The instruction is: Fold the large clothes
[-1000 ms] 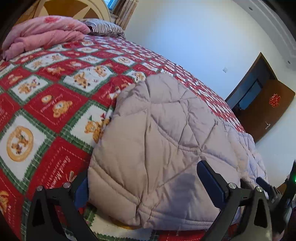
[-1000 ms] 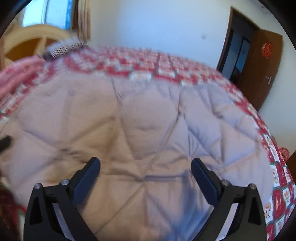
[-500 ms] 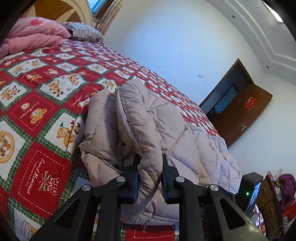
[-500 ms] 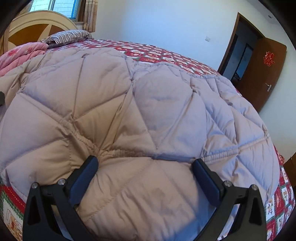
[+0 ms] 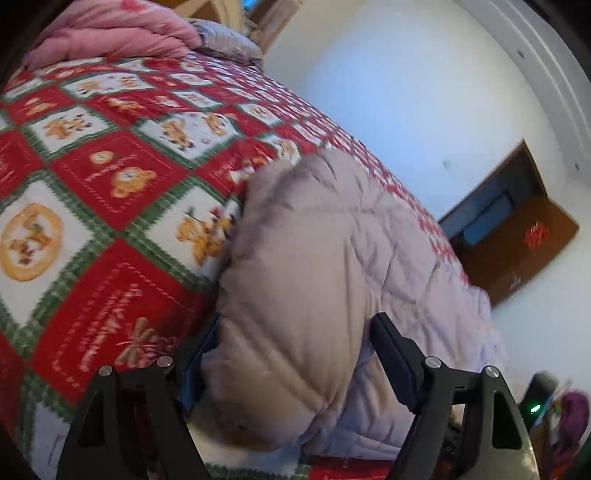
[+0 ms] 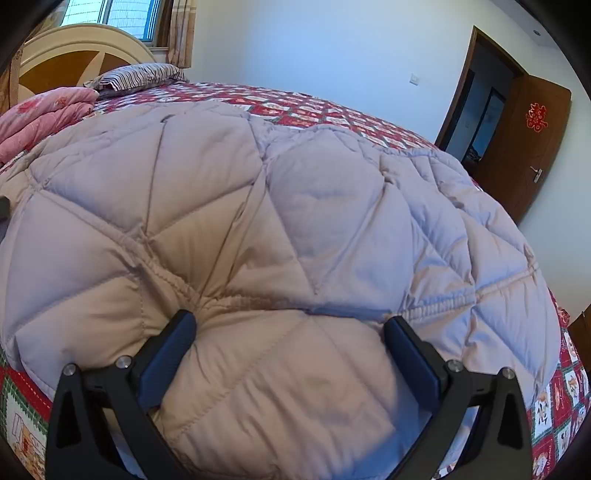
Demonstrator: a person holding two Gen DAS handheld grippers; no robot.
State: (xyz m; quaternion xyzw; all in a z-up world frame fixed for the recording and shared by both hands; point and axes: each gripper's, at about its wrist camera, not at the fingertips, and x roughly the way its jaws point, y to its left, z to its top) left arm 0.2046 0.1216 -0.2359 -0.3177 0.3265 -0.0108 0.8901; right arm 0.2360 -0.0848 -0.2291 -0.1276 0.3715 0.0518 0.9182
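Note:
A large pale lilac-beige quilted puffer coat (image 6: pixel 280 229) lies spread on the bed; it also shows in the left wrist view (image 5: pixel 332 280). My left gripper (image 5: pixel 295 354) is open, its fingers on either side of a puffy bulge at the coat's near left edge. My right gripper (image 6: pixel 288 347) is open, low over the coat's near edge, with padded cloth bulging between the fingers. Neither jaw is closed on the cloth.
The bed has a red, white and green bear-patterned cover (image 5: pixel 96 177). A folded pink quilt (image 5: pixel 110 33) and a striped pillow (image 6: pixel 140 74) lie by the headboard (image 6: pixel 74 51). A brown door (image 6: pixel 532 140) stands open at the right.
My left gripper was shut on a fold of the coat half a second ago; now it is open and the fold has dropped back. The right gripper has barely moved.

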